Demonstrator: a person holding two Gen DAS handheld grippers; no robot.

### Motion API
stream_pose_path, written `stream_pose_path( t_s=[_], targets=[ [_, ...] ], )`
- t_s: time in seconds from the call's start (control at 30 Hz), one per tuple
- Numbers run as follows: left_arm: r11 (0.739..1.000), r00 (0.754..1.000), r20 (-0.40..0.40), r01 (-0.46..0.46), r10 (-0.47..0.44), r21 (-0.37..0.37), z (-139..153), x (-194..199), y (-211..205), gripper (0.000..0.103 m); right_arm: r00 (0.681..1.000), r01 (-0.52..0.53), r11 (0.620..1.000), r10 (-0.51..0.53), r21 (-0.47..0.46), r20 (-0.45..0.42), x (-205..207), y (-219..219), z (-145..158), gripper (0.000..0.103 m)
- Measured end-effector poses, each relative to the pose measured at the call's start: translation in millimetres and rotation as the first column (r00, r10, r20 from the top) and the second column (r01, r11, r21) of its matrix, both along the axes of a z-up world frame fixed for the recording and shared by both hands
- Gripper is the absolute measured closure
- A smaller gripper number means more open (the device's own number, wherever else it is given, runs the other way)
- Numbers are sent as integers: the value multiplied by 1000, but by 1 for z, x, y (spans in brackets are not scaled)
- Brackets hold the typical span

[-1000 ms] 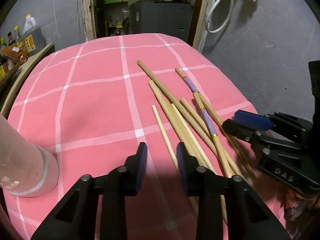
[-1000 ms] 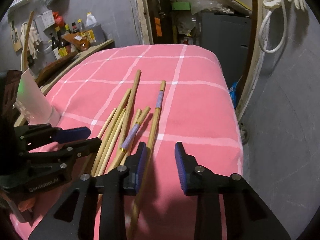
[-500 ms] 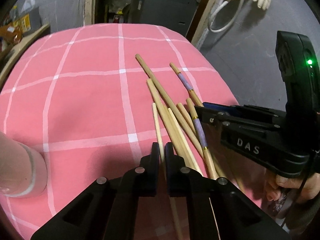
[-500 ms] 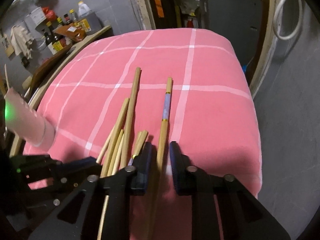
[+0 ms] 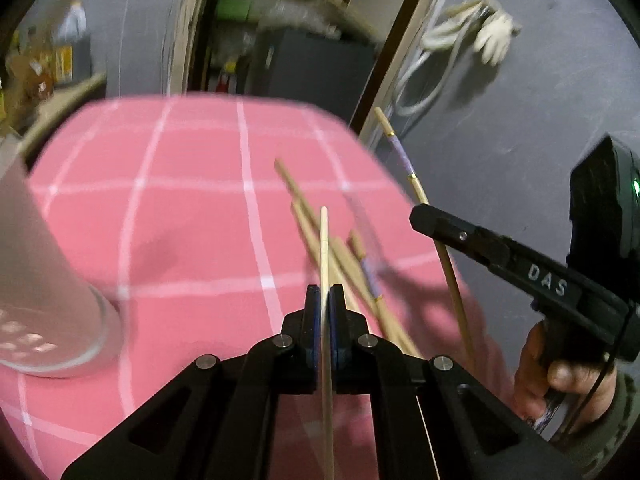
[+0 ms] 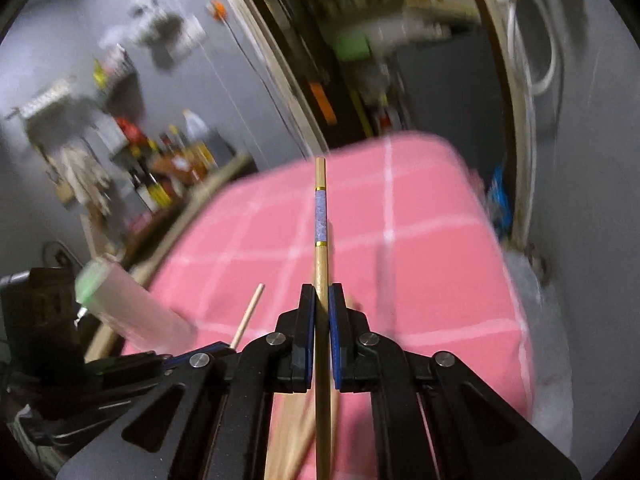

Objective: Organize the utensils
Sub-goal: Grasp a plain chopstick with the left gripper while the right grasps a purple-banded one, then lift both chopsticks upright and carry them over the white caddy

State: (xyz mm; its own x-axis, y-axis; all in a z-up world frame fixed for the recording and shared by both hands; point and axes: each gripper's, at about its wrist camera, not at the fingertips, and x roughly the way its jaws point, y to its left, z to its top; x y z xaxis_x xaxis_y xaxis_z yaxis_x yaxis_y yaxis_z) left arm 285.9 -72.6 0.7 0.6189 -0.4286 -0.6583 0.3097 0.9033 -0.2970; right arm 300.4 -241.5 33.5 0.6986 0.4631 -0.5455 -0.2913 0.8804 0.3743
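My left gripper (image 5: pixel 324 294) is shut on a plain pale wooden chopstick (image 5: pixel 324 248) and holds it lifted above the pink checked tablecloth (image 5: pixel 192 216). My right gripper (image 6: pixel 321 292) is shut on a chopstick with a purple band (image 6: pixel 321 220), also lifted; it shows in the left wrist view (image 5: pixel 416 188) too. Several chopsticks (image 5: pixel 348 264) lie on the cloth under both grippers. A translucent white cup (image 5: pixel 44 280) stands at the left, seen also in the right wrist view (image 6: pixel 132 304).
The table's far and right edges drop to a grey floor (image 5: pixel 500 140). A shelf with bottles (image 6: pixel 172 152) stands at the left, a dark cabinet (image 5: pixel 312 68) behind the table. Hoses and a glove (image 5: pixel 492 36) hang on the right wall.
Both grippers, which shut on their chopsticks half a second ago, have lifted them off the cloth. The views tilted upward and the cup came closer on the left.
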Motion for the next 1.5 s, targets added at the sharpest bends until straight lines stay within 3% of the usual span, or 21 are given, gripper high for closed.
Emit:
stream_pose_path(
  t_s=[0.1, 0.27, 0.57, 0.8, 1.1, 1.33, 1.5],
  targets=[
    [999, 992, 121, -25, 28, -28, 20, -19, 7, 101, 989, 9, 999, -15, 40, 146, -24, 6, 19, 98],
    [993, 956, 278, -77, 98, -85, 51, -43, 24, 101, 938, -17, 995, -17, 96, 347, -47, 28, 50, 98],
    [967, 855, 456, -181, 245, -181, 101, -67, 88, 101, 839, -99, 976, -24, 197, 543, -51, 80, 86, 98],
    [913, 753, 517, -323, 407, -249, 123, -59, 166, 101, 790, -162, 954, -27, 251, 613, -35, 126, 97, 98],
    [826, 646, 515, -442, 563, -349, 113, -36, 253, 101, 736, -182, 944, -54, 275, 674, -20, 163, 92, 98],
    [798, 591, 539, -489, 600, -352, 101, -33, 262, 101, 730, -155, 957, -57, 246, 681, -11, 179, 78, 98],
    [788, 579, 540, -516, 610, -337, 91, -30, 263, 101, 740, -158, 959, -44, 237, 672, -8, 183, 71, 98]
  ],
)
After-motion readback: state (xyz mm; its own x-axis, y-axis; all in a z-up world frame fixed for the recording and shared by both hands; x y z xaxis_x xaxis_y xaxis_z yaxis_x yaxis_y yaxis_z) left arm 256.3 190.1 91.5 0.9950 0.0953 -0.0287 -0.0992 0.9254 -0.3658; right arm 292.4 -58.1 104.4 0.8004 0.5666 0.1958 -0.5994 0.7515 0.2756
